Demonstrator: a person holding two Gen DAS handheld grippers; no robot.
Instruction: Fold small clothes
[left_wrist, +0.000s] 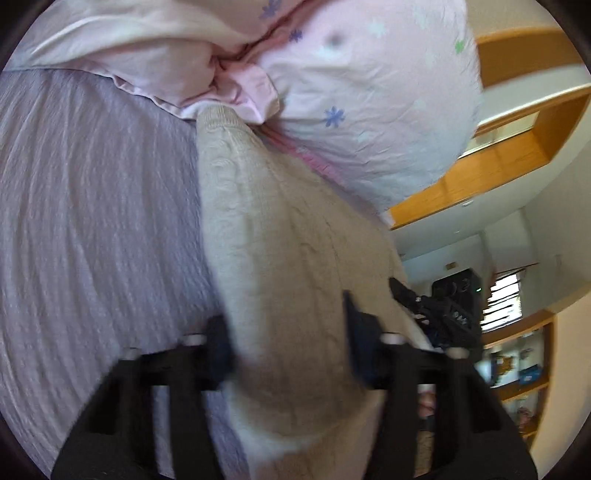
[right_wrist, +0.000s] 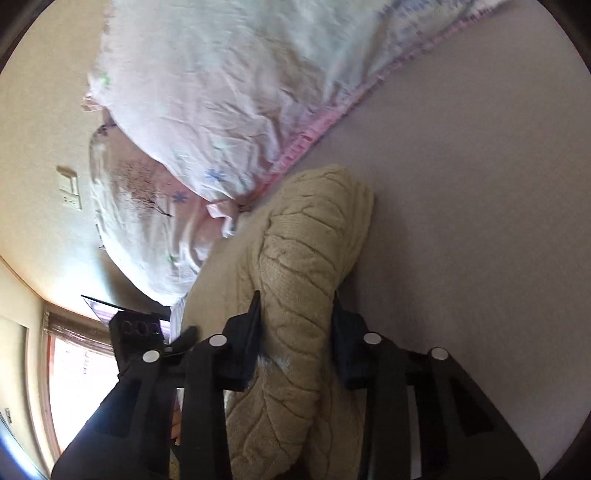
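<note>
Beige cable-knit fabric fills the gap between the jaws of both tools: a small knitted garment (left_wrist: 280, 258) is pinched by the left gripper (left_wrist: 288, 343) and, at another part of its edge, by the right gripper (right_wrist: 295, 339). In each wrist view the jaws are pressed against bunched knit, with cloth bulging out ahead of and behind the pads. Beyond the jaws the garment trails down to a lilac bedcover (left_wrist: 92, 221), and its far end lies just beside a pink flowered pillow (left_wrist: 369, 110). The other tool is seen off to the side of each gripper, near it.

The step in hand is judged to be a fold carried by both grips together. It would be done well if the two pinched points were kept level and the cloth between them held lightly taut, so that the crease falls straight. The lifted edge should be laid onto the resting part before either grip is loosened, and kept off the pillow's frill.

The knit looks thick, soft and ribbed with raised cables; it is likely to slump and spring back, so firm pressing along the fold may be needed. Which garment it is cannot be told.
</note>
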